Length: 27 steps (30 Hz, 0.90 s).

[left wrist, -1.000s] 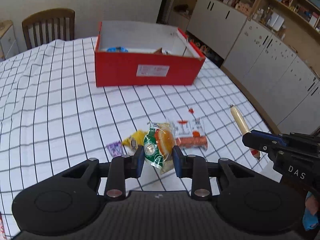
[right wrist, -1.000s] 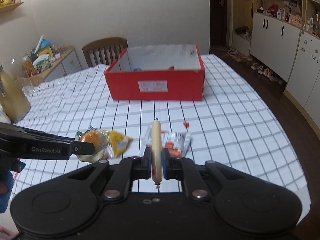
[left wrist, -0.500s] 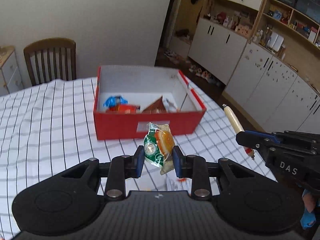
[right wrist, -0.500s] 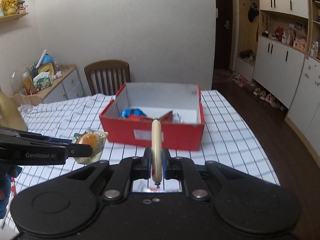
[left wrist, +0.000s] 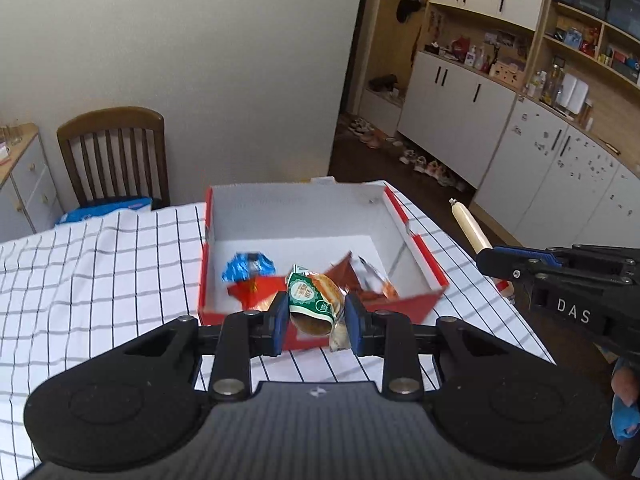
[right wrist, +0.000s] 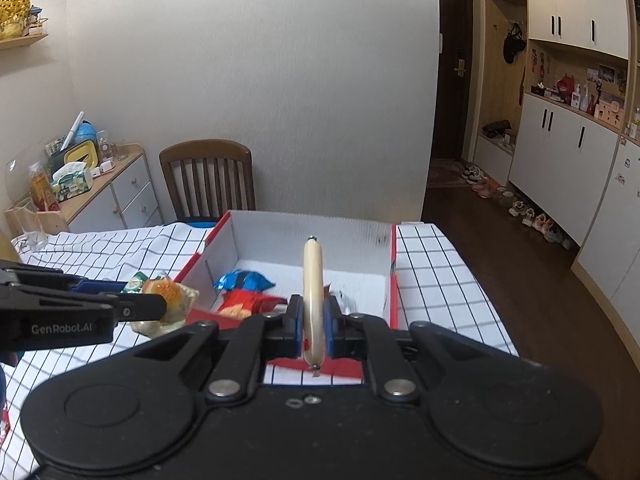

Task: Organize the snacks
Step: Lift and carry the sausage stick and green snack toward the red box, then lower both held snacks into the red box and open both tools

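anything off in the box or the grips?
Nothing spilled or damaged. Left gripper pinches the green-label snack pack, right gripper the sausage stick, both at the red box. Snacks inside lie in a loose jumble.

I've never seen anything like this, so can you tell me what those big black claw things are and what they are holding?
Those are grippers, two-finger tongs a person holds, one in each hand. Each carries a camera looking along its fingers, so there are two pictures. In the left camera's picture, the left gripper pinches a green and orange snack packet. In the right camera's picture, the right gripper pinches a long pale sausage stick. Ahead, on a checked tablecloth, sits a red box with a blue packet and a red packet inside. Both snacks look headed into that box.
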Each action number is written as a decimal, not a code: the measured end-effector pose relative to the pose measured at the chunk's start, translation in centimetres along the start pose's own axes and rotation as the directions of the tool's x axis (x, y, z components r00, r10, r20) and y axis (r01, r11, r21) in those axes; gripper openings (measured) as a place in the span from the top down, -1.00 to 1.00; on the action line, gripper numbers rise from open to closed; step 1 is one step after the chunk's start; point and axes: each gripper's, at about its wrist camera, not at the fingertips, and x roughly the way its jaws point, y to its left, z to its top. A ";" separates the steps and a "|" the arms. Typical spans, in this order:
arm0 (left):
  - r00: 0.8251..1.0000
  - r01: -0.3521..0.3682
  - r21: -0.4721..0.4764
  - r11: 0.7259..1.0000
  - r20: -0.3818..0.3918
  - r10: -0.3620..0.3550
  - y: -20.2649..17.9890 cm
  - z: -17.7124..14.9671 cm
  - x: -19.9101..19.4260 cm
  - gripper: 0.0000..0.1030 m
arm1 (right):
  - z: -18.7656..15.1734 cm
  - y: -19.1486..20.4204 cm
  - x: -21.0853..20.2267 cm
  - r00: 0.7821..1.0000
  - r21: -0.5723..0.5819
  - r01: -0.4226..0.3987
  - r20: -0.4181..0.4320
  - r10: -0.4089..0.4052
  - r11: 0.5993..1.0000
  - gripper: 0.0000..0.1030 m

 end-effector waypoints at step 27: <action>0.991 -0.108 0.005 0.994 -0.078 0.108 1.4 6.7 12.5 0.44 | 2.8 -2.4 13.8 0.990 0.001 -0.039 -0.138 0.039 0.999 0.83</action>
